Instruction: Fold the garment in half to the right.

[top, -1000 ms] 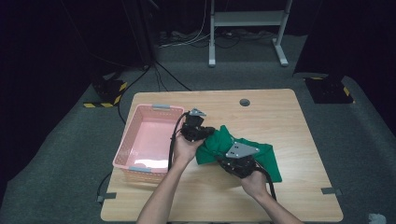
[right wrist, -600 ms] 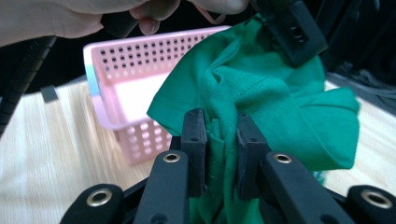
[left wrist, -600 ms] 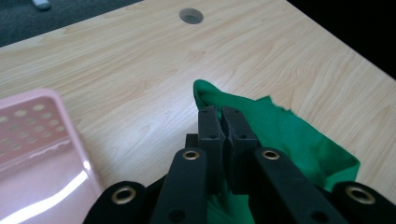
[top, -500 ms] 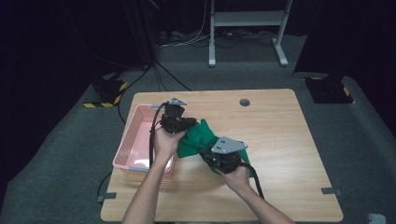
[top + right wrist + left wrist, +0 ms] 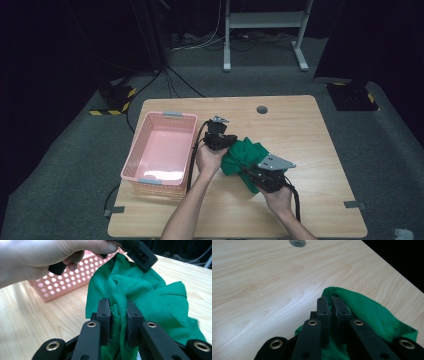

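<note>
The 2 grippers are holding a green cloth (image 5: 243, 156) over the table (image 5: 310, 130), just right of the pink basket (image 5: 161, 145). The left gripper (image 5: 331, 305) is pinching its upper edge; the right gripper (image 5: 117, 315) is clamping a bunched fold lower down.

Matt green cloth (image 5: 239, 156) (stitched hem) on smooth wooden table (image 5: 320, 145)

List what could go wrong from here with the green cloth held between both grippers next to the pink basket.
1. The left gripper pinches only a thin edge of the green cloth, so it may slip free.
2. The right gripper clamps a bunched fold; layers may slide out unevenly.
3. Loose fabric hangs low beside the pink basket and might snag on its rim or drag on the table.
</note>
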`<state>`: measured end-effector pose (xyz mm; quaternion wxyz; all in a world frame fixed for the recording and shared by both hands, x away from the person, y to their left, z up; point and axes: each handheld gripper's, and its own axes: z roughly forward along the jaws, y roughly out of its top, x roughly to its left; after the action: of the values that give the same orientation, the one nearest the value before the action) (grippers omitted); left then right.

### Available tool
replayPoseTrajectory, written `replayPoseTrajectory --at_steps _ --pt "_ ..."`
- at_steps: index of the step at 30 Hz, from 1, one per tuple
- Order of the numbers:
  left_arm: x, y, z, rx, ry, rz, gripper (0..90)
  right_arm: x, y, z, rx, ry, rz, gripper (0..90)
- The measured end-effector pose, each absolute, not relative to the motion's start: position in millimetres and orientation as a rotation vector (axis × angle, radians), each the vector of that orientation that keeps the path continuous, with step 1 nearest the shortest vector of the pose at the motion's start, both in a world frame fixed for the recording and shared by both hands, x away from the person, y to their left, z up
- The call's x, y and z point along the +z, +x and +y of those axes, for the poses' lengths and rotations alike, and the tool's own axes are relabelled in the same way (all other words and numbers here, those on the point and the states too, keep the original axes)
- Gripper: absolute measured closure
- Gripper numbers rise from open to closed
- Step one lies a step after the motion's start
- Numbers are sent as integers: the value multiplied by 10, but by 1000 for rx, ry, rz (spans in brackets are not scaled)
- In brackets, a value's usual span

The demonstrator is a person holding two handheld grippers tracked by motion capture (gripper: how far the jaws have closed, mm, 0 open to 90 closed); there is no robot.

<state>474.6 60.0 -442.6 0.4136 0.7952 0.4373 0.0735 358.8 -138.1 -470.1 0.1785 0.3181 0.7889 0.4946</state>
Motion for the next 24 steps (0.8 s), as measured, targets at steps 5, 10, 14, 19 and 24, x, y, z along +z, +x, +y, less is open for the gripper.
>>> replayPoseTrajectory --at_steps 5,10,14,19,24 --pt "-4574 4826 415 165 2020 1100 835 -4798 3613 -1589 1413 989 2209 767" --pt "-4703 4894 250 149 2041 1100 830 -4886 3680 -1761 1393 1066 2205 763" --pt "-4821 4903 143 160 2064 1092 811 -5007 3714 -1883 1355 1128 2218 753" --pt "-4979 4913 58 160 2077 1105 793 -5148 3756 -1969 1289 1167 2233 733" --pt "-5062 4877 -42 249 2111 1078 770 -5204 3781 -1959 1175 1142 2258 689"
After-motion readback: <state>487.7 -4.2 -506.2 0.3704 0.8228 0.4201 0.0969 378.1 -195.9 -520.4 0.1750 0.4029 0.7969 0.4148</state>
